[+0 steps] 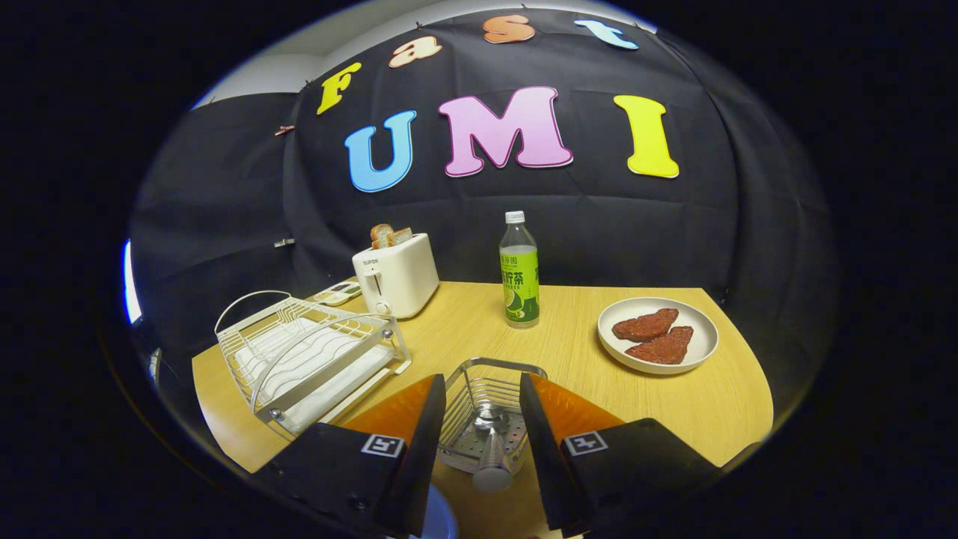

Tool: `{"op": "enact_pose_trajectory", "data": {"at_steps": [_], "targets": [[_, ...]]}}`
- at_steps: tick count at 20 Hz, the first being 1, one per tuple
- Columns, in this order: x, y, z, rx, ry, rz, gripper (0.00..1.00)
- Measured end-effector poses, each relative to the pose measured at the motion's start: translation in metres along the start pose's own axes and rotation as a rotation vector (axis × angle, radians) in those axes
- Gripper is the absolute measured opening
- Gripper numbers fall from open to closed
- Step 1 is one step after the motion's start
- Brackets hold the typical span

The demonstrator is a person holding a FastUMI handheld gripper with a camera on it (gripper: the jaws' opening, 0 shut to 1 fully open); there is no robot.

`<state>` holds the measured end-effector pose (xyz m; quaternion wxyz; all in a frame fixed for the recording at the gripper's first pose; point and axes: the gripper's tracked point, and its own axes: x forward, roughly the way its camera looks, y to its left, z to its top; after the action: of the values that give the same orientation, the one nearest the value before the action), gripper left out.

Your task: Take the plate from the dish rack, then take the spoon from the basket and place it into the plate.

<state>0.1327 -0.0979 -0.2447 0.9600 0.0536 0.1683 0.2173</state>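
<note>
Wooden tabletop (464, 329) carries everything; nearest, the gripper (483, 419) has its fingers spread, flanking one wire basket (490, 374) with a spoon (490, 442) inside, neither finger touching it; left sits one empty dish rack (310, 352); beyond stand one toaster (395, 281) with two bread slices (391, 236), one bottle (519, 273), and one plate (657, 335) bearing two brown pieces (653, 335).

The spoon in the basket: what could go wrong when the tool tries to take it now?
1. The tool is open with the spoon between its fingers; the smooth round handle could slip as they close.
2. The wire basket sits tight between the fingers, so they may catch its rim and drag or lift it.
3. A blue edge, perhaps the plate, lies beneath the fingers; a hurried lift could bump it.
</note>
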Motion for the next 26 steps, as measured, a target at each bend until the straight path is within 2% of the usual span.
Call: {"op": "enact_pose_trajectory", "data": {"at_steps": [2,6,8,9,18,21,26], "targets": [[0.003,-0.003,0.002,0.015,-0.003,-0.010,0.56],[0.005,0.000,-0.002,-0.004,0.004,-0.010,0.37],[0.002,0.004,-0.005,-0.029,0.019,-0.010,0.36],[-0.001,0.003,-0.008,-0.039,0.017,-0.012,0.26],[-0.003,0.002,-0.001,-0.031,0.050,-0.016,0.22],[-0.015,0.001,0.019,-0.043,0.026,-0.014,0.22],[-0.046,0.019,0.067,-0.063,-0.025,0.048,0.22]]}}
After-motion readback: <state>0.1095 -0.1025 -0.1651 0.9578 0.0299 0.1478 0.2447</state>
